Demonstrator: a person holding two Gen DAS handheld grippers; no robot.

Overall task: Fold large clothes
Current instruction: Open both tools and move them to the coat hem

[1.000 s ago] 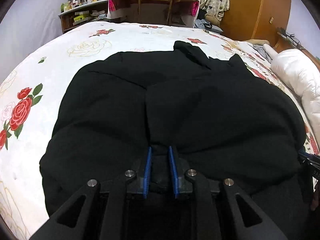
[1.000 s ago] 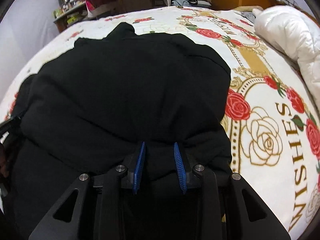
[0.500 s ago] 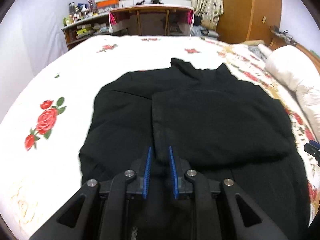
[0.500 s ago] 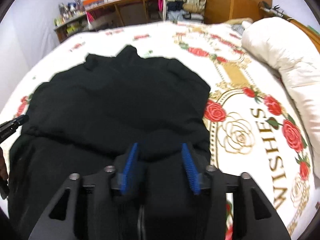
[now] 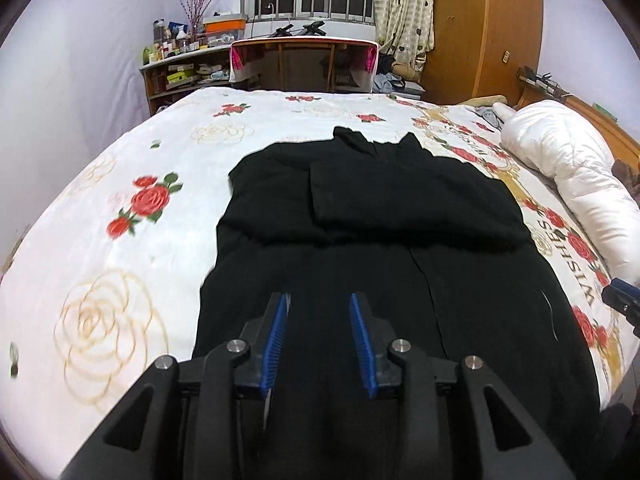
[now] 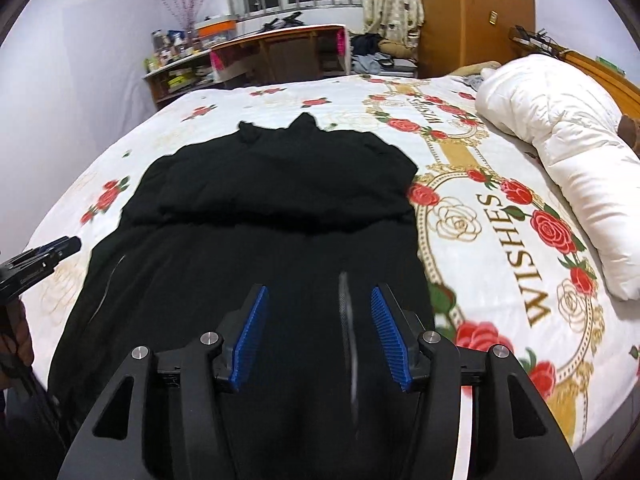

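The big black garment (image 5: 372, 248) lay flat in the middle of the bed (image 5: 100, 264), on the blanket with the roses. Its far part was already folded toward us and made a thick band across the middle. The collar end pointed toward the desk (image 5: 304, 60) at the far side.

It looked soft and floppy to us, and a bit heavy because it was so big. We thought it would sag and slide if we lifted it by one spot only. We judged the best places to hold were the two near corners of the hem, or the two ends of that folded band — one for each hand, so the cloth stayed straight.

Our left gripper (image 5: 318, 334) hung over the near part of the cloth. Its jaws had just been opening, and the blue pads (image 5: 276, 340) held nothing. Our right gripper (image 6: 318, 330) was let go too; its jaws stood apart after opening, with only cloth far below and no pinch on it.

A puffy white quilt (image 6: 560, 152) lay rolled up along the right side of the bed, well apart from the garment. A shelf (image 5: 180, 68) full of small things stood by the wall.
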